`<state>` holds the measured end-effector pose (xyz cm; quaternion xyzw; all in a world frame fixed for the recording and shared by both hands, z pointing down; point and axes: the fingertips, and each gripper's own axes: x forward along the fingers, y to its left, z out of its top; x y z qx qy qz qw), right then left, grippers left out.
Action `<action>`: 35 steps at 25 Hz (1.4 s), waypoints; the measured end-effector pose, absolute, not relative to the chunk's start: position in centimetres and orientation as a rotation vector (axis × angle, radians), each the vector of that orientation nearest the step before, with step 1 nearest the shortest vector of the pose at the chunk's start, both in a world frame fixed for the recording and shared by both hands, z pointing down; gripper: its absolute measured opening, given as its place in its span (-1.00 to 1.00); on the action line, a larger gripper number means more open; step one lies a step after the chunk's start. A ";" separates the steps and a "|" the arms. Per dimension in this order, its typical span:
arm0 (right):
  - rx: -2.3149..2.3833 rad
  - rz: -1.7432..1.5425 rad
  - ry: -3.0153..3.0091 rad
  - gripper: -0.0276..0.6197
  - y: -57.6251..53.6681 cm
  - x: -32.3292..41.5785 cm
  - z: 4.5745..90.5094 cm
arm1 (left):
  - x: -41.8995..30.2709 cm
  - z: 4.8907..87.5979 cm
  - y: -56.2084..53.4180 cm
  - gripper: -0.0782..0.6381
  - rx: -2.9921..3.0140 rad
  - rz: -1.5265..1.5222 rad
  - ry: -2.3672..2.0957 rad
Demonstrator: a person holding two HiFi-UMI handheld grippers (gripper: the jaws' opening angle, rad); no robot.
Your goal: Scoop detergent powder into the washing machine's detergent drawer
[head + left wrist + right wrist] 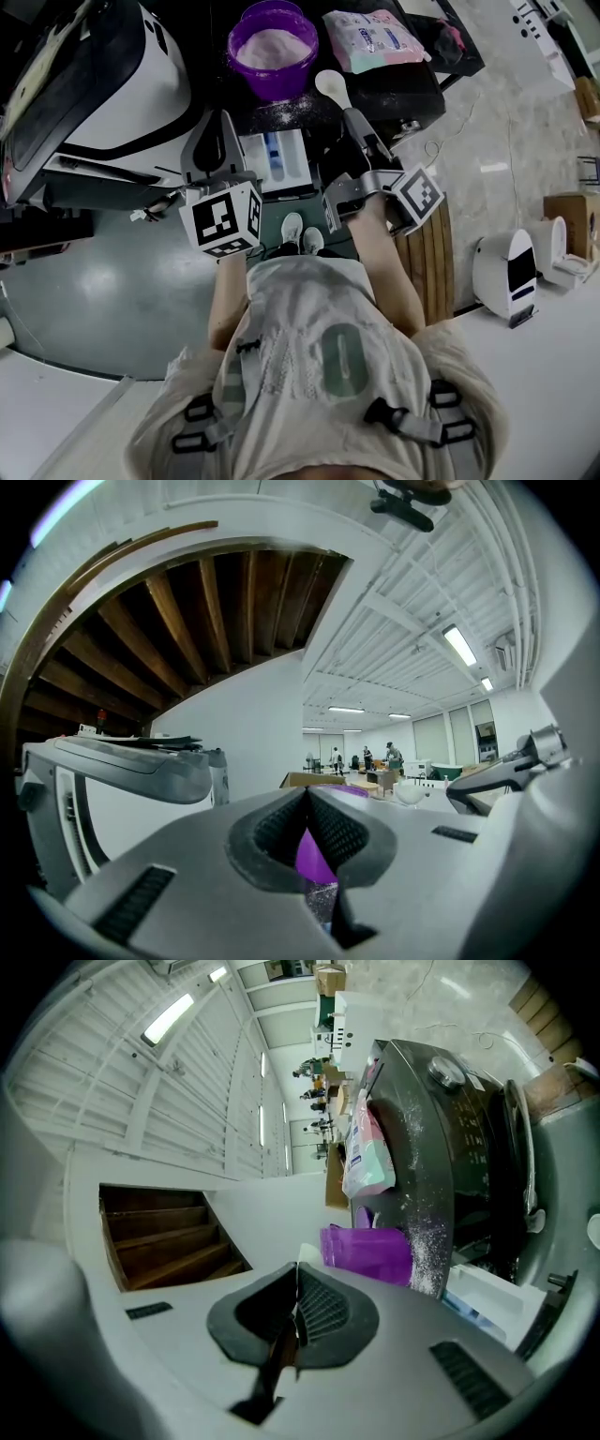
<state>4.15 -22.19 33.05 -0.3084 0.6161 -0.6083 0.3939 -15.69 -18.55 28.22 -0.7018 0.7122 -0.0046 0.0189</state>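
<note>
The white spoon is just in front of the purple tub of powder, its handle pinched between the closed jaws of the right gripper. The open detergent drawer is also in front of the tub, nearer to the person. The left gripper is to the left of the drawer, with its jaws pressed together on nothing.

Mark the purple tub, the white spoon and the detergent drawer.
purple tub [274, 86], head view, front wall.
white spoon [332, 86], head view, bowl.
detergent drawer [296, 161], head view, white right-hand part.

Cardboard box — white floor unit
</note>
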 end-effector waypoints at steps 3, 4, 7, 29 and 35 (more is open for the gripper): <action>-0.775 -1.557 1.574 -0.89 -21.7 3.7 33.3 | -16.1 28.9 -17.9 -0.73 -2.177 -0.030 2.240; -0.768 -1.567 1.575 -0.89 -21.5 3.5 33.4 | -16.2 29.0 -17.6 -0.73 -2.173 -0.035 2.248; -0.745 -1.598 1.601 -0.89 -20.8 2.6 33.6 | -16.7 29.0 -16.8 -0.73 -2.152 -0.048 2.262; -0.700 -1.857 1.842 -0.89 -18.0 -5.9 40.3 | -23.4 32.4 -12.1 -0.73 -1.945 -0.095 2.497; -0.734 -1.875 1.951 -0.89 -17.7 -7.1 42.2 | -24.9 33.3 -11.3 -0.73 -1.902 -0.104 2.556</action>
